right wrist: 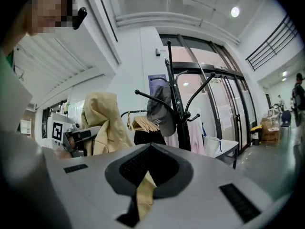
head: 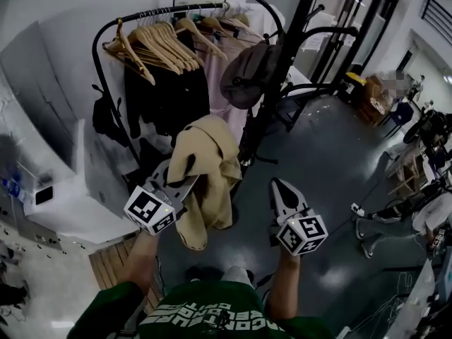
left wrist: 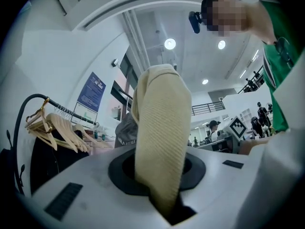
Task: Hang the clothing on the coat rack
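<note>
Up close, the left gripper [head: 182, 183] has its jaws shut tight on a fold of the beige jacket [head: 208, 168]. In the left gripper view the cloth shows a fine ribbed weave and rises from the slot between the jaws as a thick, rounded band. In the head view the jacket hangs from that grip in soft, crumpled folds at centre frame, clear of the floor [head: 332, 154], which is dark and glossy. The right gripper [head: 282, 193], right of centre and apart from the main bulk of the jacket, also has its jaws together, and its own view shows a narrow strip of beige cloth [right wrist: 143, 192] pinched between them; whether that strip belongs to the jacket cannot be told. Beyond the jacket, toward the upper middle, stands the black metal coat rack [head: 275, 83] with thin curved hooks, and a grey cap [head: 247, 73] hangs on it. At the upper left a black tubular clothes rail [head: 152, 14] carries a row of pale wooden hangers [head: 159, 44] above dark and pink garments.
</note>
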Demonstrator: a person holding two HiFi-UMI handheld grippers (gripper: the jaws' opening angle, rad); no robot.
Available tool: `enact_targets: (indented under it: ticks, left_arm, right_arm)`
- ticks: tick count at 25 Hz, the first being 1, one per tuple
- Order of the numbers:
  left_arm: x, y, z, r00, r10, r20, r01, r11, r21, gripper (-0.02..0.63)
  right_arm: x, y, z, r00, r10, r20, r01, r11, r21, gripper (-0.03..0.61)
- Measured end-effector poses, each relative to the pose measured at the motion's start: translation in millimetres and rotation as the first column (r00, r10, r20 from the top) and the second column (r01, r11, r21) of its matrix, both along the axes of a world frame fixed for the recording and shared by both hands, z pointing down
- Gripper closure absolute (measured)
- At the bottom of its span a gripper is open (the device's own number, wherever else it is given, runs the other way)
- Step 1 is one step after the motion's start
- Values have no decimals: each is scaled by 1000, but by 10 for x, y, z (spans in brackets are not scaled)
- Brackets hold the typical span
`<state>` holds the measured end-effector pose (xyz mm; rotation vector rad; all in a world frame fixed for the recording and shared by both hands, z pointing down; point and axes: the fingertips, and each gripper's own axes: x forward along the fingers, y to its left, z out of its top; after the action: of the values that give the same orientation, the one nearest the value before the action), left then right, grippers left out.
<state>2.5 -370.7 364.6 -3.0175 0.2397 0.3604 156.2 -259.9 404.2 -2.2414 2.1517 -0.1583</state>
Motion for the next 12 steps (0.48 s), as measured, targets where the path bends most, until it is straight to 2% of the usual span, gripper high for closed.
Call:
enact_targets:
  ticks: [12]
  left_arm:
    - [96, -218, -390, 999, -5, -36, 5, 1000, 4, 545]
  right_arm:
    - [4, -257, -439, 998, -33, -47, 37, 997, 73, 571]
